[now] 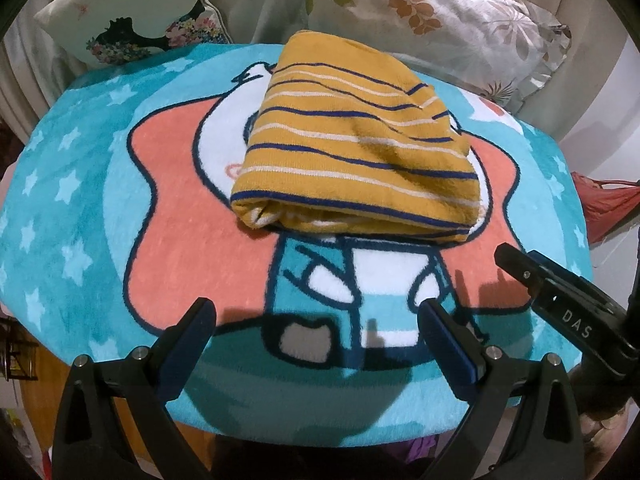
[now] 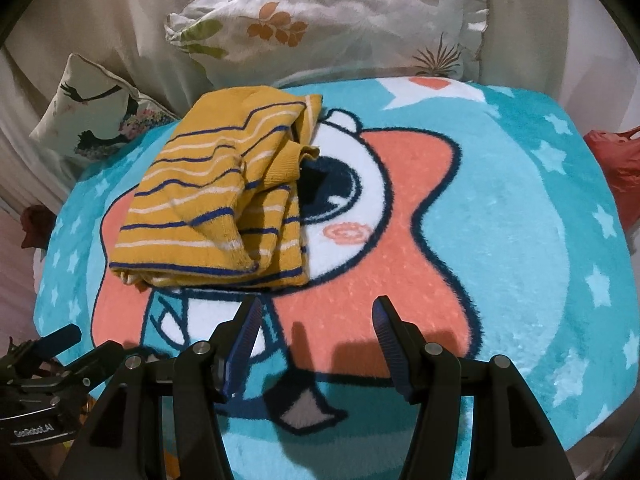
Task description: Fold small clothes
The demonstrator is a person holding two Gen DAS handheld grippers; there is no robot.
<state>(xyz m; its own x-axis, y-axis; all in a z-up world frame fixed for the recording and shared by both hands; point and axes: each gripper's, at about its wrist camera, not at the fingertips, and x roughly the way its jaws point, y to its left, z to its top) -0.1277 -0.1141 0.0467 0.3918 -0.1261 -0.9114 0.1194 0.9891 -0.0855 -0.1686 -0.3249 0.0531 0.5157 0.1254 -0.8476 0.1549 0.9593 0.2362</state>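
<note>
A small mustard-yellow garment with navy and white stripes [image 1: 356, 148] lies folded into a thick bundle on a turquoise cartoon blanket [image 1: 80, 200]. In the right wrist view the garment [image 2: 216, 200] sits at the left, with a cuff folded over on top. My left gripper [image 1: 316, 312] is open and empty, a short way in front of the bundle. My right gripper [image 2: 316, 312] is open and empty, just in front of the bundle's near right corner. The right gripper's body shows at the right edge of the left wrist view [image 1: 560, 300].
Two floral pillows [image 1: 432, 20] [image 1: 132, 12] lean against a pale sofa back behind the blanket [image 2: 540, 220]. A red plastic bag [image 2: 616, 168] hangs off the right side. The blanket's near edge drops off just below the grippers.
</note>
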